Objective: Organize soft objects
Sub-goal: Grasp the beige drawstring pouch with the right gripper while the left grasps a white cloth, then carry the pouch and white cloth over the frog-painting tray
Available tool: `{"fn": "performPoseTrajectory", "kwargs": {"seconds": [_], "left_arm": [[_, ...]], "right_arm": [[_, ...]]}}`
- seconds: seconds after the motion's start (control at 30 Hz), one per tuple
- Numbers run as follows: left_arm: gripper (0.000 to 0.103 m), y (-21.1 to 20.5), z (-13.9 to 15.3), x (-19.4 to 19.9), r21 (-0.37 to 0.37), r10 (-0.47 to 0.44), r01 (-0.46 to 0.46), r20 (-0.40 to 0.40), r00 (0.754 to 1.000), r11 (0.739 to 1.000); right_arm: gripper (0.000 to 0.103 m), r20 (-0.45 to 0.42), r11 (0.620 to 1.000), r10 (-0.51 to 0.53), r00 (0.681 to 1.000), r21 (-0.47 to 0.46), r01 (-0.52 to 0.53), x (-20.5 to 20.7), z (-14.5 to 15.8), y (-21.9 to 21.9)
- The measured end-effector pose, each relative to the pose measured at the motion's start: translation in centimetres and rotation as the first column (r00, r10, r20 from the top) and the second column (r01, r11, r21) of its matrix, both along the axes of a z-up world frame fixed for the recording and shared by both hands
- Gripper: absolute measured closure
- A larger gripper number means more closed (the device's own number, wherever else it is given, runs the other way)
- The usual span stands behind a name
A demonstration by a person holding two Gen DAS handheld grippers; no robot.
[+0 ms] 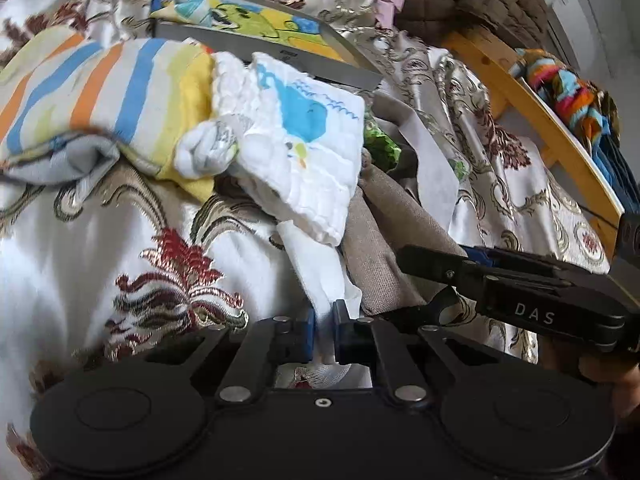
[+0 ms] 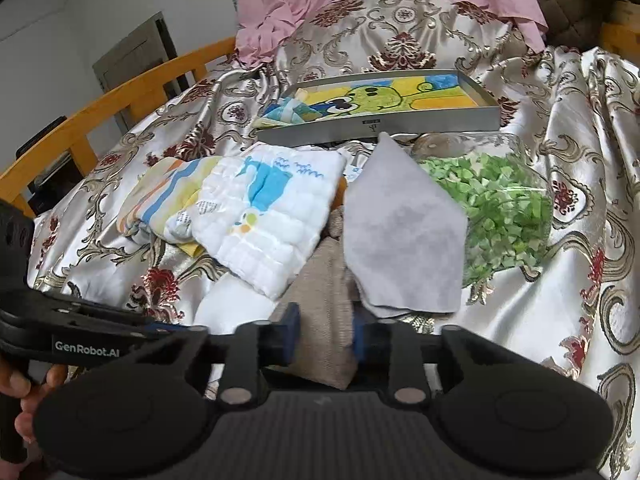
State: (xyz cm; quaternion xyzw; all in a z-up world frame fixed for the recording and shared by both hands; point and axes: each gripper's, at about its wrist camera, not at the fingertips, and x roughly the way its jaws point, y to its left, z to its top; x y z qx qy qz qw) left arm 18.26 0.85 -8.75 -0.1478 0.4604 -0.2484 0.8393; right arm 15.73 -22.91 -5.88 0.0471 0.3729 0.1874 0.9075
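Left claw (image 1: 322,330) is pinching a white cloth (image 1: 320,272), right claw (image 2: 326,334) clamps the beige fabric (image 2: 324,300), whose far end disappears under the pile.

"DAS" on right hand-held gripper (image 1: 404,258); "GenRobot.AI" on left hand-held gripper (image 2: 168,326)

Black claws (image 1: 322,330), blue pads (image 2: 291,334).
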Motion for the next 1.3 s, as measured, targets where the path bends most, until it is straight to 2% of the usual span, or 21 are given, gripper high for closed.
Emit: {"fn": "performPoseTrajectory", "kwargs": {"seconds": [0.1,0.2,0.37,0.67,0.87,0.97,1.1,1.3], "left_arm": [[0.099,0.5,0.2,-0.2,-0.028,0.042,-0.042,-0.014,0.999,0.999],[0.099,0.9,0.7,-0.7,-0.038,0.084,-0.085,-0.019,0.996,0.996],[0.100,1.5,1.3,-2.0,-0.041,0.166,-0.169,-0.068,0.984,0.985],[0.100,2.1,3.2,-5.3,-0.025,0.246,-0.247,-0.029,0.969,0.969],[0.100,3.7,3.5,-7.4,-0.121,0.334,-0.340,-0.066,0.940,0.933],[0.100,4.0,4.2,-8.3,-0.117,0.365,-0.367,-0.032,0.930,0.923],[0.100,4.0,5.4,-9.5,-0.086,0.377,-0.372,0.063,0.924,0.924],[0.100,4.0,6.8,-11.0,-0.143,0.382,-0.361,0.172,0.908,0.922]], "right_arm": [[0.091,0.015,1.000,-0.004,1.000,0.003,0.004,-0.2,0.2,-0.2],[0.094,0.056,0.999,0.031,0.998,-0.011,-0.030,-0.9,0.7,0.2],[0.095,0.136,0.991,0.110,0.985,-0.093,-0.098,-2.3,1.3,1.9],[0.095,0.290,0.971,0.205,0.935,-0.178,-0.158,-5.3,2.8,3.8],[0.095,0.396,0.973,0.219,0.892,-0.160,-0.168,-7.0,4.1,3.6],[0.095,0.427,0.974,0.215,0.878,-0.163,-0.159,-7.6,4.6,3.4],[0.095,0.468,0.971,0.224,0.855,-0.180,-0.156,-8.4,5.0,3.5],[0.096,0.546,0.968,0.232,0.805,-0.209,-0.137,-10.2,5.5,3.6]]}}
